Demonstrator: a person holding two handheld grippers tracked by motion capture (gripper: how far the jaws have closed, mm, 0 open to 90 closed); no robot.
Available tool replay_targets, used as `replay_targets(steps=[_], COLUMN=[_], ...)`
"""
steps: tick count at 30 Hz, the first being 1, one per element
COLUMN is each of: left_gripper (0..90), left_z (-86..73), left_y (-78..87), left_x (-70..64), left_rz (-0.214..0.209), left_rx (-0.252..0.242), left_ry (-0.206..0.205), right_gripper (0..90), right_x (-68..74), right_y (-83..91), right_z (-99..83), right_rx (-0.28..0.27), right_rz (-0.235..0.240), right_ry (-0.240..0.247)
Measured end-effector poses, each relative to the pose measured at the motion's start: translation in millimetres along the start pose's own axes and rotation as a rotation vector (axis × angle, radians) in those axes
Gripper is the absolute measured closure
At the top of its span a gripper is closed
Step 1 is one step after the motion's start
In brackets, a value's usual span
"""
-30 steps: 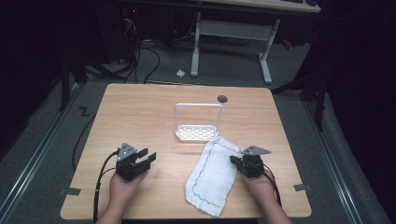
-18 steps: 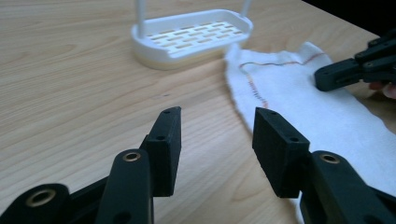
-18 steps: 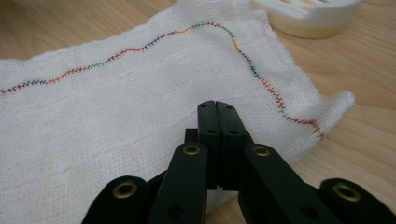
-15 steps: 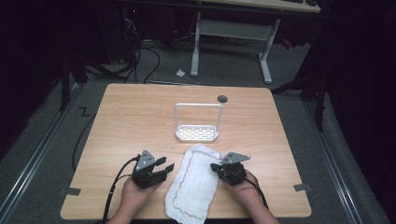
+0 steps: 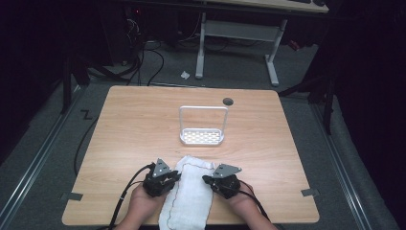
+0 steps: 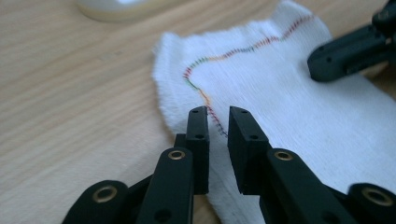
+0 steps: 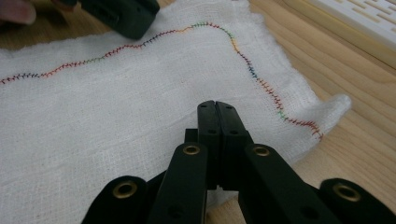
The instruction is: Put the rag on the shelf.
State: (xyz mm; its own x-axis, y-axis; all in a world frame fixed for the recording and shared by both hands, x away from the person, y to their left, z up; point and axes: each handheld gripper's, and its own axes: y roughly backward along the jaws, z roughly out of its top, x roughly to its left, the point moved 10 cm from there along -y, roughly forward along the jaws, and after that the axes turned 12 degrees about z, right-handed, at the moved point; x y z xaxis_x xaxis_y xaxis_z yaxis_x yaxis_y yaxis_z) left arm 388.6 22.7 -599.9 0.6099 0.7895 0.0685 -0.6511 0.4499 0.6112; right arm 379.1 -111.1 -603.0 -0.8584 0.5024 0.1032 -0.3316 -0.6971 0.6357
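A white cloth (image 5: 191, 191) with a multi-coloured stitched border (image 7: 254, 74) lies at the front middle of the wooden table (image 5: 134, 124), and its near end hangs over the front edge. My left gripper (image 5: 175, 178) sits at the cloth's left edge. Its jaws (image 6: 218, 112) stand a narrow gap apart above the stitching, with nothing between them. My right gripper (image 5: 206, 179) is at the cloth's right edge with its jaws (image 7: 217, 106) pressed together on the cloth (image 7: 116, 116). The two grippers face each other across the cloth (image 6: 289, 102).
A white perforated rack (image 5: 202, 137) with a tall wire handle stands just beyond the cloth at the table's middle. A round cable hole (image 5: 228, 101) is behind it. Tape marks (image 5: 310, 192) sit near both front corners. Desk legs and cables lie on the floor beyond.
Both grippers moved inward toward each other. The cloth slid left and toward the front edge along with the right gripper, becoming narrower and hanging over the edge.
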Motion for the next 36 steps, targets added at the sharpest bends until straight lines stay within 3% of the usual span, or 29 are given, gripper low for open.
replay_targets(steps=[6, 10, 16, 19, 23, 25, 26, 27, 28, 29, 30, 31, 36], left_gripper=[78.7, 78.8, 78.4, 77.2, 71.9, 70.9, 70.7, 68.9, 68.9, 65.0, 63.2, 61.3, 61.4], left_z=[-1.5, -2.7, -6.6, -7.6, -6.2, -1.3, 6.7, 6.7, 10.4, 15.7, 15.7, 18.1, 24.9], left_y=[1.6, 3.7, 10.2, 11.9, 12.3, 13.7, 15.2, 15.2, 14.4, 9.3, 9.3, 0.2, -17.1], left_x=[-12.3, -24.2, -45.9, -50.4, -49.7, -43.8, -32.5, -32.5, -24.8, -11.8, -11.8, -3.2, -1.2], left_rz=[-0.039, -0.063, -0.135, -0.135, -0.160, -0.129, -0.083, -0.083, -0.051, -0.004, -0.004, 0.036, 0.044], left_rx=[0.005, 0.002, 0.006, 0.005, 0.014, -0.011, -0.047, -0.047, -0.060, -0.069, -0.069, -0.059, -0.023], left_ry=[-0.002, -0.026, -0.046, -0.068, -0.049, -0.040, -0.003, -0.003, 0.020, 0.070, 0.070, 0.101, 0.130], right_gripper=[89.7, 89.8, 89.6, 89.4, 89.0, 89.0, 88.6, 88.6, 88.5, 88.4, 88.4, 88.4, 87.1], right_x=[-2.8, -7.6, -6.1, -3.9, -3.3, -3.4, -3.5, -3.5, -3.9, -4.5, -4.5, -4.9, -4.2], right_y=[3.2, 7.4, 19.6, 25.4, 27.2, 26.9, 26.9, 26.9, 27.0, 27.1, 27.1, 27.2, 27.2], right_z=[-2.0, -5.1, -15.2, -20.6, -22.4, -21.9, -22.0, -22.0, -22.1, -22.4, -22.4, -22.3, -22.2], right_rx=[0.006, -0.004, 0.004, -0.001, -0.006, -0.003, -0.003, -0.003, -0.004, -0.013, -0.013, -0.014, -0.009], right_rz=[-0.007, -0.011, -0.021, -0.012, -0.006, -0.005, 0.001, 0.001, 0.008, 0.024, 0.024, 0.032, 0.037], right_ry=[-0.001, -0.020, -0.035, -0.045, -0.056, -0.052, -0.057, -0.057, -0.059, -0.076, -0.076, -0.081, -0.076])
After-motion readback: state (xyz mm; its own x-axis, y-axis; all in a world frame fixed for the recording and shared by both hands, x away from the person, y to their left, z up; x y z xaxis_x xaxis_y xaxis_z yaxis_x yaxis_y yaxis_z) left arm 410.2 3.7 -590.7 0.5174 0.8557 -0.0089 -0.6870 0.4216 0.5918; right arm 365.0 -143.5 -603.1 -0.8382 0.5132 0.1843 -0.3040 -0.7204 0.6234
